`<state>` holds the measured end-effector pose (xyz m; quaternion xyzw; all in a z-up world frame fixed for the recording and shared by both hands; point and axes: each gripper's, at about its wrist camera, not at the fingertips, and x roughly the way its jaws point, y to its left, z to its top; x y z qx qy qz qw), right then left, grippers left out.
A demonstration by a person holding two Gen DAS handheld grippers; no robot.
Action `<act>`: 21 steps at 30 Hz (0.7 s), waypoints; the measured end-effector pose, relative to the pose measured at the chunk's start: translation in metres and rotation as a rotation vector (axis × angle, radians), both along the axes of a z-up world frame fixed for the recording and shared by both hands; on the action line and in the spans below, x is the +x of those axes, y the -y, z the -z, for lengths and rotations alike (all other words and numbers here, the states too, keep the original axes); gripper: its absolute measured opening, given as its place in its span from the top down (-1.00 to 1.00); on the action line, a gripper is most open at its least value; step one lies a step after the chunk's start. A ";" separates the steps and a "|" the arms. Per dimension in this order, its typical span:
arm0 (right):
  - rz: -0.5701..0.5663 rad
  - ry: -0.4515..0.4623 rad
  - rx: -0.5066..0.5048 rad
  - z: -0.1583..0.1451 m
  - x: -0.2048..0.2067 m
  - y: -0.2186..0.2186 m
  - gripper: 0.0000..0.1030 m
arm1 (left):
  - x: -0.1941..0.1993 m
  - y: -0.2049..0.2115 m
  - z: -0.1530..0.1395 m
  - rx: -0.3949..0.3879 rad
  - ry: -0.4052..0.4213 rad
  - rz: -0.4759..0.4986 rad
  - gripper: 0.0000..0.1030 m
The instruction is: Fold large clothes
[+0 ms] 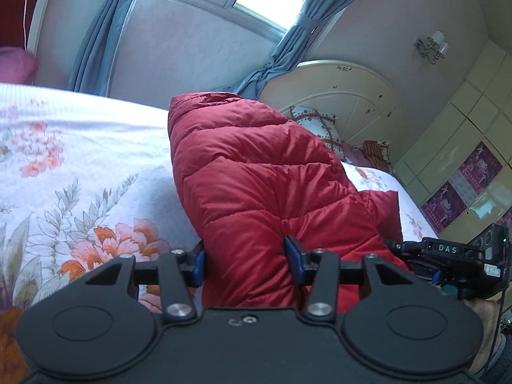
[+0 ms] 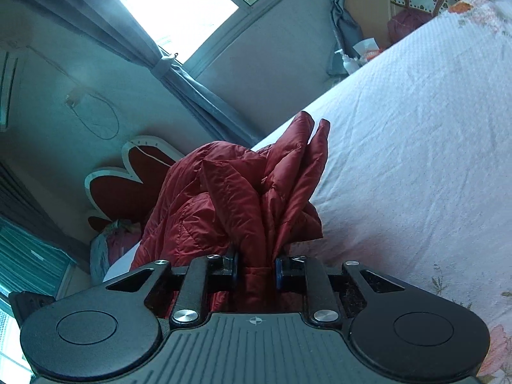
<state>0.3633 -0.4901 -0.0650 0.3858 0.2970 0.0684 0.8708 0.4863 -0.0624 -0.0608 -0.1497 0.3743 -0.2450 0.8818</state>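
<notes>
1. 2 grippers both have hold of the red puffer jacket (image 1: 256, 185), so by my reading the fold is under way rather than finished: the garment is bunched and raised, not lying as a flat, squared bundle on the bed (image 1: 80, 147).
2. Left gripper (image 1: 246, 264): its jaws are clamped on a thick padded part of the jacket, the blue pads pressing into the fabric on both sides.
3. From that grip the jacket's long axis runs away from the left gripper, toward the far edge of the bed and the window, ending in a rounded quilted end. It lies over the floral sheet, nearer the headboard (image 1: 352, 96) side than the foot.
4. Right gripper (image 2: 257, 270): its jaws are nearly together, pinching a thin gathered edge of the jacket, with 2 loose flaps standing up beyond the pads.
5. Left to do, as I judge it: carry the held edge across, lay it down on the bed, smooth it, then make any further folds. Whether sleeves are already tucked in I cannot tell.
</notes>
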 end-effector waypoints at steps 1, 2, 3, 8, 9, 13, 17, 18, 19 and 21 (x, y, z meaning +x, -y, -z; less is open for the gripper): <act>-0.005 0.010 -0.012 -0.005 -0.005 -0.002 0.63 | -0.006 0.001 -0.004 0.002 0.012 -0.001 0.09; -0.011 0.018 -0.020 -0.010 -0.011 -0.004 0.63 | -0.013 0.001 -0.008 0.004 0.022 -0.004 0.09; -0.021 0.028 -0.026 -0.015 -0.017 -0.007 0.63 | -0.019 0.001 -0.012 0.009 0.032 -0.006 0.09; -0.068 0.054 -0.039 -0.029 -0.036 -0.030 0.63 | -0.054 -0.008 -0.029 0.042 0.068 -0.038 0.09; -0.080 0.056 -0.041 -0.031 -0.038 -0.036 0.63 | -0.063 -0.011 -0.033 0.050 0.073 -0.047 0.09; -0.126 0.064 -0.048 -0.037 -0.048 -0.068 0.63 | -0.091 -0.032 -0.043 0.062 0.082 -0.086 0.09; -0.161 0.075 -0.068 -0.046 -0.053 -0.105 0.63 | -0.110 -0.057 -0.048 0.061 0.088 -0.110 0.09; -0.166 0.077 -0.076 -0.049 -0.052 -0.116 0.63 | -0.114 -0.064 -0.049 0.059 0.089 -0.115 0.09; -0.171 0.080 -0.082 -0.050 -0.052 -0.126 0.63 | -0.117 -0.064 -0.050 0.057 0.092 -0.121 0.09; -0.180 0.082 -0.095 -0.053 -0.049 -0.148 0.63 | -0.118 -0.068 -0.052 0.054 0.098 -0.129 0.09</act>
